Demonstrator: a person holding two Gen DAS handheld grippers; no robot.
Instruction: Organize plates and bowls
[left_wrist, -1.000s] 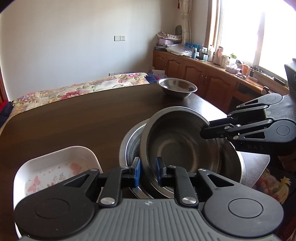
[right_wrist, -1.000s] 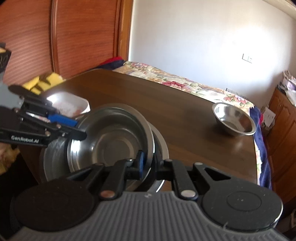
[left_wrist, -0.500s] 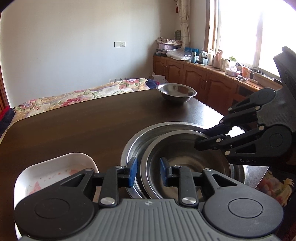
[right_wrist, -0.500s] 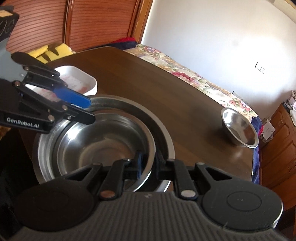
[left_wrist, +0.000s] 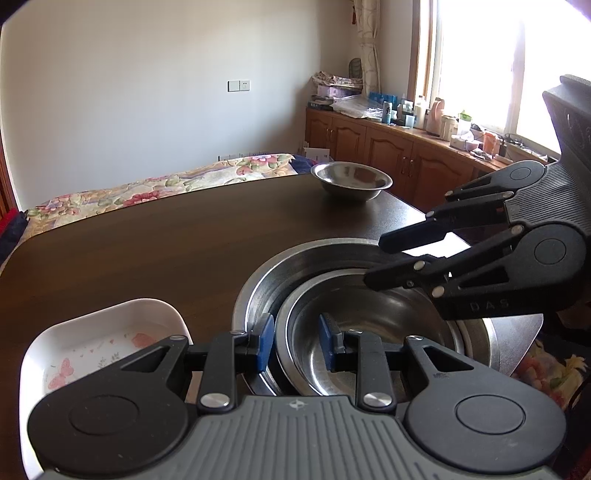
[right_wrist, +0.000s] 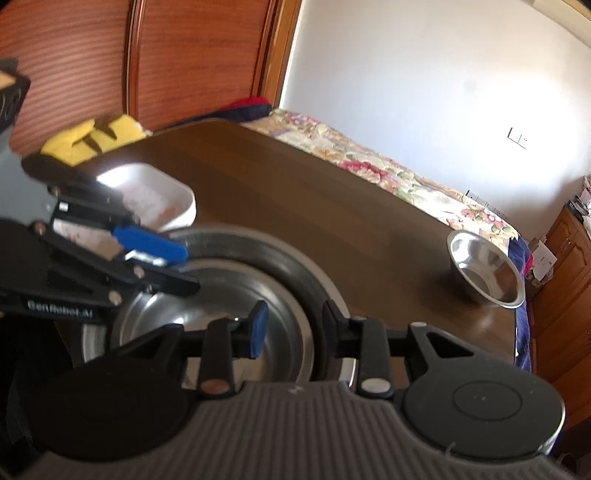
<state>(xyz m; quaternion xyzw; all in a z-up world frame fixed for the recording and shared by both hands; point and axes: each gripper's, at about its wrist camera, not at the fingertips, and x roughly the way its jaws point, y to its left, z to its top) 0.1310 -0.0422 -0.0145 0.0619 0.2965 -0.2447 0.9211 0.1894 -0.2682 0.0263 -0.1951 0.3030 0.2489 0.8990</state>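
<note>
A steel bowl (left_wrist: 388, 332) lies nested inside a larger steel bowl (left_wrist: 273, 273) at the table's near edge. My left gripper (left_wrist: 295, 343) is open, its blue pads either side of the inner bowl's near rim without pinching it. My right gripper (right_wrist: 294, 325) is open too, straddling the opposite rim of the inner bowl (right_wrist: 166, 310) inside the large bowl (right_wrist: 258, 247). Each gripper shows in the other's view: the right gripper (left_wrist: 373, 260) and the left gripper (right_wrist: 186, 269). A small steel bowl (left_wrist: 351, 181) stands alone at the far corner.
A white square dish with butterfly print (left_wrist: 107, 332) sits just left of the nested bowls. The dark wooden table (left_wrist: 147, 251) stretches back to a floral bedspread (left_wrist: 166, 184). Wooden cabinets (left_wrist: 388, 147) line the wall to the right, and the right wrist view is slightly blurred.
The inner bowl went from tilted and gripped at both rims to lying flat in the large bowl. Both grippers have opened and let go of its rim.
</note>
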